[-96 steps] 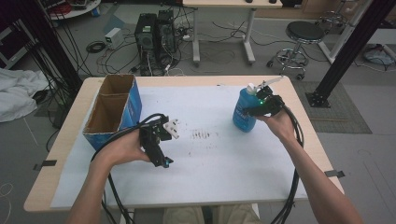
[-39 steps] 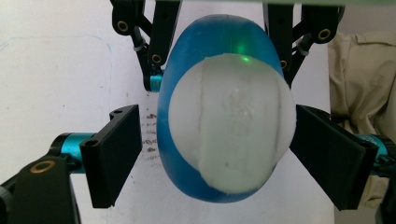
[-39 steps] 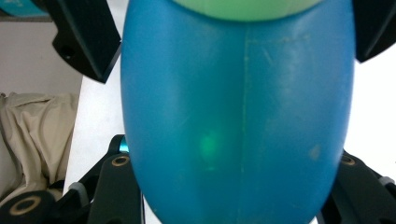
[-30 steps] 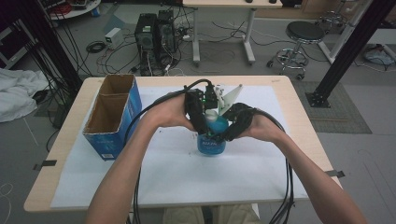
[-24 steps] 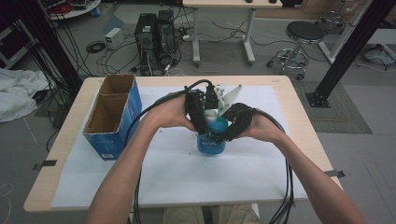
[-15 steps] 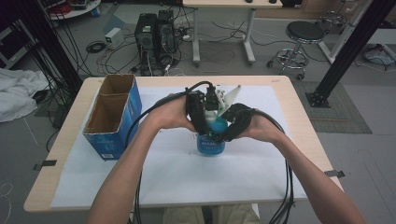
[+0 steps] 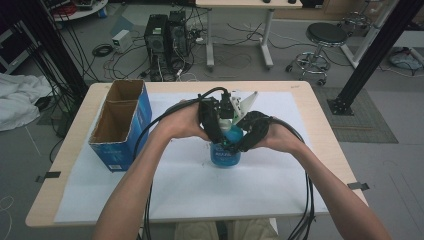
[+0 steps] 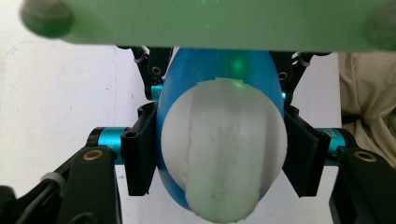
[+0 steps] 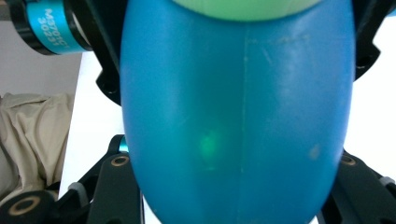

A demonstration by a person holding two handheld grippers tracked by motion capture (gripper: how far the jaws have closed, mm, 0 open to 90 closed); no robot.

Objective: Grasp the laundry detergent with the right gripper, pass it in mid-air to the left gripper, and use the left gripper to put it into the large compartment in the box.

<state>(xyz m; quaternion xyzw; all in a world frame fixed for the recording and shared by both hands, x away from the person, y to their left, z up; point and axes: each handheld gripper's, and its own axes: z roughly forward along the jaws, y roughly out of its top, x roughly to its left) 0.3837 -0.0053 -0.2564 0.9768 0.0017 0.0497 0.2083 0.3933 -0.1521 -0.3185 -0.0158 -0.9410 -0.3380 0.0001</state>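
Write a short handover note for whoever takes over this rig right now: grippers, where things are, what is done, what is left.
Left gripper: jaws have just been closing, now clamped on the white cap of the blue bottle.
Right gripper: shut on the bottle's body.
Bottle stands upright on the white sheet, mid-table; open cardboard box sits to its left.
Done: bottle brought to the centre, both grips set.
Left: probably working the cap open; it looks still seated.

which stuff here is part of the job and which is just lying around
In the job: blue bottle, its white cap, left gripper shut on the cap, right gripper shut on the bottle's body.
Lying about: open cardboard box, white paper sheet.
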